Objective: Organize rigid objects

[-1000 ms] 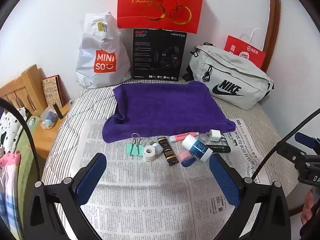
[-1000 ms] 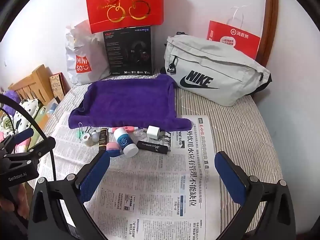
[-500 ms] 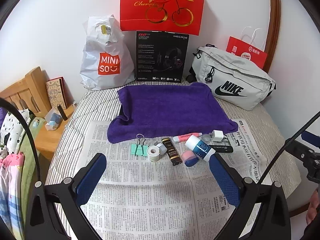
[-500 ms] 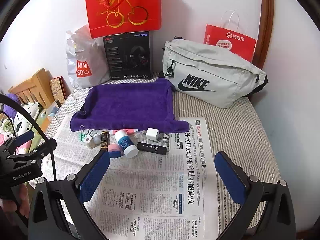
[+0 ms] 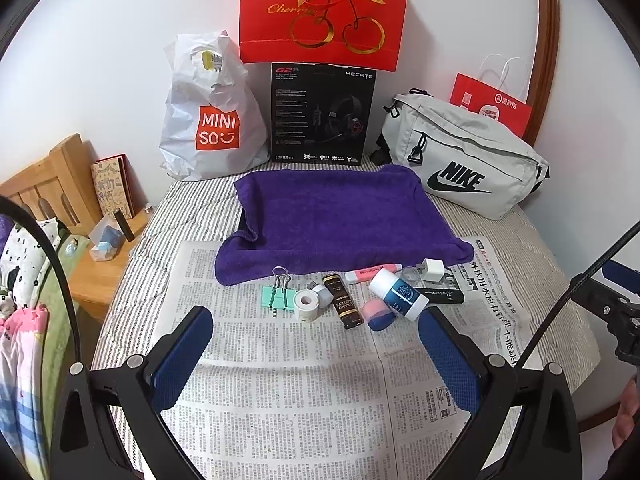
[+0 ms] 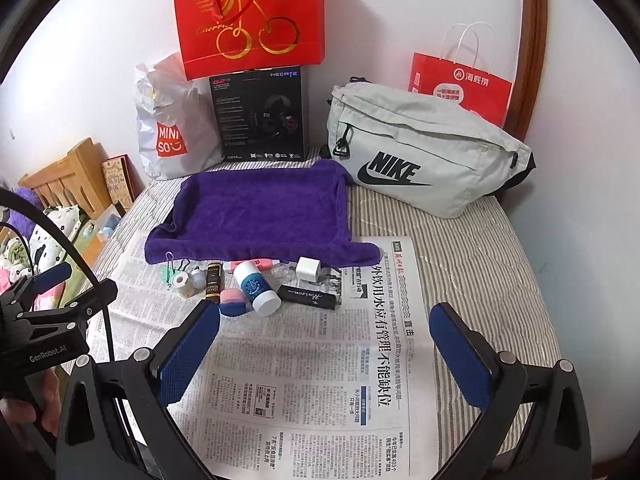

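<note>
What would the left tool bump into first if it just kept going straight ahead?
Probably the row of small items on the newspaper: the left tool points roughly at the dark brown tube and white tape roll. Depth is hard to judge; the purple towel lies beyond.

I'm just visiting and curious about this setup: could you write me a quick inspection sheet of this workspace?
Surface: newspaper on a striped bed; purple towel behind.
Job's things: binder clip, tape roll, dark tube, white bottle, black stick, white cube in a row on the newspaper.
Clutter: Nike bag, headset box, Miniso bag.
Grippers: left tool and right tool open, empty.
Cables: black cable.
Surroundings: white wall, wooden nightstand.
</note>
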Motion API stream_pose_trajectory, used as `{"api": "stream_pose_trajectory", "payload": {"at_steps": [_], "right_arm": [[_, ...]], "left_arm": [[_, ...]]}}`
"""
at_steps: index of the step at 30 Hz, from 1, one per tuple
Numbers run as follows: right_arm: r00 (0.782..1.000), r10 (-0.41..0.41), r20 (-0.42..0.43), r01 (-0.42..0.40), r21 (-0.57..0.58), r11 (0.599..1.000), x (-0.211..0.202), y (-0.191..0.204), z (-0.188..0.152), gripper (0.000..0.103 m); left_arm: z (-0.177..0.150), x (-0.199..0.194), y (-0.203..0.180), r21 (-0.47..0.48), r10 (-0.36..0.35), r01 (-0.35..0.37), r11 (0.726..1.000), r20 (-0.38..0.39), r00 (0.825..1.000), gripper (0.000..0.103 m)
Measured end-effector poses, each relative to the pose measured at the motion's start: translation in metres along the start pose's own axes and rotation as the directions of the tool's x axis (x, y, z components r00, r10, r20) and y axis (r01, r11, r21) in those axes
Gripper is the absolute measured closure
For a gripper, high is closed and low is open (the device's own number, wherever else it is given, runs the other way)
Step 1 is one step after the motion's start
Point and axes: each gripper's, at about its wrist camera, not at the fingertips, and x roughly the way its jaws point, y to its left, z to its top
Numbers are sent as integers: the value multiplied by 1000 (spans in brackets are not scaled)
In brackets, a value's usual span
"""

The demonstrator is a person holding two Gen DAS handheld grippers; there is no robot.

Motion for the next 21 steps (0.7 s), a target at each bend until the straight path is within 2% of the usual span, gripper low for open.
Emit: {"api": "stream_pose_trajectory", "payload": {"at_steps": [21], "right_arm": [[1000, 2, 2, -2, 7, 1000, -4, -2, -4, 0]], "left_arm": [[2, -4, 0, 5, 3, -3, 1000, 2, 1000, 0]]}}
